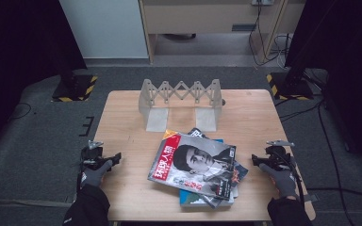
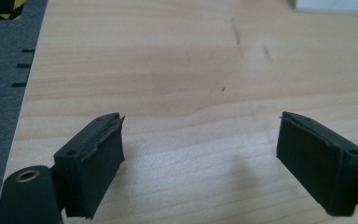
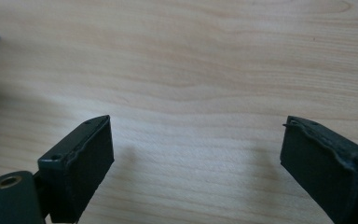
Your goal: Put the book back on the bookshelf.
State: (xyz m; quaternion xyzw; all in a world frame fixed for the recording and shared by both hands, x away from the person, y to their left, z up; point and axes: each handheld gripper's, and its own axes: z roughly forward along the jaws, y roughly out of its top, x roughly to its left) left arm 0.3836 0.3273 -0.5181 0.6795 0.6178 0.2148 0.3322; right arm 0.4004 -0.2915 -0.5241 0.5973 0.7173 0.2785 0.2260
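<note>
Both grippers sit at the near edge of the table point(image 1: 122, 188), jaws spread wide with only bare wood between them: left gripper point(image 2: 200, 140) near the table's left edge, right gripper point(image 3: 196, 144) near its right edge, each in a gloved hand. Between them, closer to me than the table's middle, lies the stack of magazines point(image 1: 198, 167), fanned askew, the red-titled one with a face on its cover on top, a blue-edged book-like volume at the bottom. Beyond it, towards the far edge, stands the expandable bookstand point(image 1: 181, 101), empty, its two flat plates resting on the wood. My guess: the stack goes into the stand. Risk: the covers look glossy and the pile is skewed, so pinching one edge could let lower issues slide out, or the floppy top one sag and snag the stand's plate.
</note>
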